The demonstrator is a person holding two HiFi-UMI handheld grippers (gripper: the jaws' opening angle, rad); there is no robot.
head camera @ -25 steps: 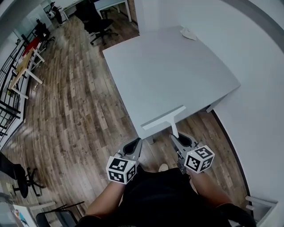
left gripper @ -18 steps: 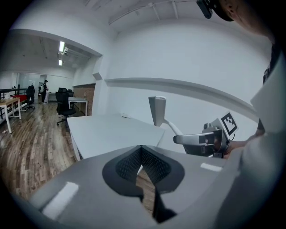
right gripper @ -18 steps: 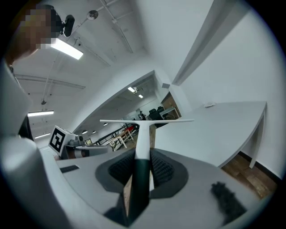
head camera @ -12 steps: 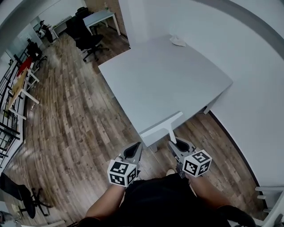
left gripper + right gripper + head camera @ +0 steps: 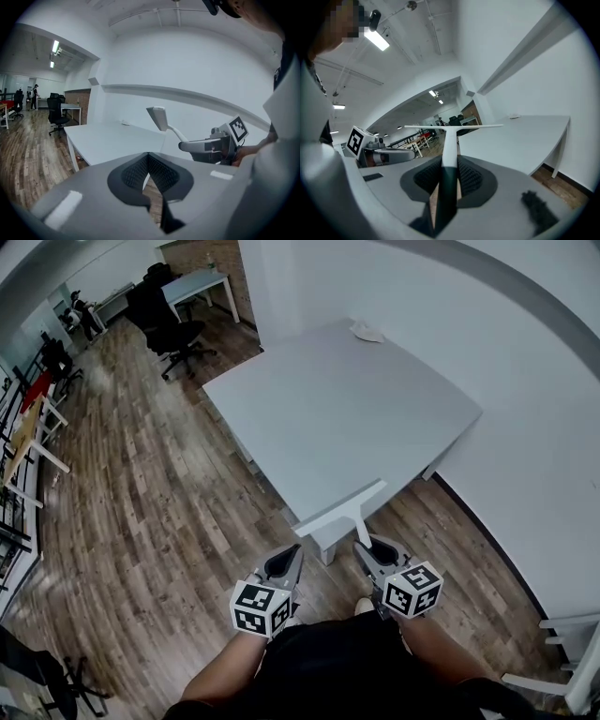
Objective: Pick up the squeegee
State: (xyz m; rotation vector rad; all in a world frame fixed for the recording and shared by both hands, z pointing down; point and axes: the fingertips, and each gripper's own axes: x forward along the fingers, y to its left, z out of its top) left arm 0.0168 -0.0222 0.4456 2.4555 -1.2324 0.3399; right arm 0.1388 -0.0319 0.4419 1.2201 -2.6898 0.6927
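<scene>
The squeegee (image 5: 342,507) is a white T-shaped tool with a long blade and a dark lower handle. It is held up off the table, with its blade over the near table edge. My right gripper (image 5: 368,549) is shut on its handle. In the right gripper view the handle (image 5: 449,140) runs up between the pads to the crosswise blade. My left gripper (image 5: 284,563) hovers beside it at the left, shut with nothing in it. The left gripper view shows its pads meeting at the tips (image 5: 148,161), and the squeegee blade (image 5: 158,117) and the right gripper (image 5: 206,146) to the right.
A large white table (image 5: 347,409) stands ahead against the white wall on the right. A small white object (image 5: 367,331) lies at its far corner. Wood floor lies to the left. A black office chair (image 5: 169,329) and another desk are farther back.
Both grippers have drifted together with the squeegee, which stays in the right gripper. The table and room have slid up and left in the head view.
</scene>
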